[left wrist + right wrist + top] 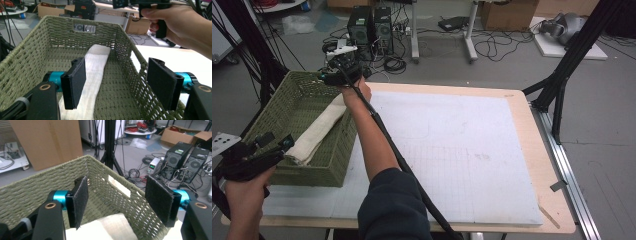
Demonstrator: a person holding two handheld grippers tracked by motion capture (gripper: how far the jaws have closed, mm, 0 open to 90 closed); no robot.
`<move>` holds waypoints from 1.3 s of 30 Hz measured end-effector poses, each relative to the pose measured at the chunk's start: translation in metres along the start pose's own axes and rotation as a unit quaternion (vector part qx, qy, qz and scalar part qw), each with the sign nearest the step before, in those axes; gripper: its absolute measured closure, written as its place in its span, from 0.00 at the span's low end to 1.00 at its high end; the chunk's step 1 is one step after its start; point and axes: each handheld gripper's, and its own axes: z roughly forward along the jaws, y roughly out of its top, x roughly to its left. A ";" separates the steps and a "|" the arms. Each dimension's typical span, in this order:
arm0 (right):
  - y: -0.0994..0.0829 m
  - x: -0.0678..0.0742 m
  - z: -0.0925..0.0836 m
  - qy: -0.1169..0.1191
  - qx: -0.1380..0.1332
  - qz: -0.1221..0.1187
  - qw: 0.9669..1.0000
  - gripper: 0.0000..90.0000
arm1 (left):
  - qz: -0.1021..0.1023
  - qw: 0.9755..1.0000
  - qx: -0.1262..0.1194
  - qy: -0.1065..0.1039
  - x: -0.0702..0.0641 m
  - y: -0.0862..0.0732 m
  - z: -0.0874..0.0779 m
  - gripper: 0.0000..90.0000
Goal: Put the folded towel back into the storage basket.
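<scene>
A green woven basket point(314, 172) stands at the table's left end, and a folded cream towel point(319, 129) lies lengthwise inside it. My left gripper point(282, 144) hovers at the basket's near end, open. In the left gripper view its jaws stand wide over the basket point(62, 32), one pad beside the towel point(96, 65), none pressing it. My right gripper point(334, 75) hangs over the far end, open. In the right gripper view its pads point(80, 200) are spread above the basket's rim point(37, 187), with the towel's end point(117, 227) below them.
The basket sits on a white gridded mat point(452, 150) on a wooden table point(534, 150). A black cable point(402, 165) trails along the right forearm. Computer towers point(371, 25), loose cables and black frame posts point(562, 75) stand on the floor beyond the table.
</scene>
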 end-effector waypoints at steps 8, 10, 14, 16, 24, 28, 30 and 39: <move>-0.014 -0.019 -0.037 0.019 -0.007 0.006 1.000 0.36 | 0.004 1.000 0.000 -0.023 -0.007 0.001 0.003 0.29; -0.018 -0.024 -0.047 0.019 -0.007 0.003 1.000 0.34 | 0.002 1.000 0.008 -0.012 -0.011 0.001 0.005 0.28; -0.025 -0.033 -0.070 0.016 -0.009 0.000 1.000 0.28 | 0.001 1.000 0.008 -0.029 -0.016 0.001 0.008 0.21; -0.028 -0.038 -0.082 0.016 -0.009 0.000 1.000 0.25 | 0.003 0.999 0.008 -0.040 -0.019 0.000 0.010 0.21; -0.046 -0.058 -0.127 0.022 -0.005 -0.008 1.000 0.22 | 0.018 0.995 0.005 -0.094 -0.036 0.001 0.019 0.21; -0.057 -0.065 -0.151 0.016 0.000 -0.017 1.000 0.20 | 0.029 0.992 0.005 -0.119 -0.045 0.001 0.025 0.22; -0.064 -0.068 -0.162 0.013 -0.001 -0.017 1.000 0.20 | 0.028 0.991 0.005 -0.133 -0.050 0.001 0.027 0.22; -0.096 -0.086 -0.217 -0.017 0.006 -0.030 0.999 0.19 | 0.050 0.983 0.010 -0.175 -0.074 0.002 0.041 0.22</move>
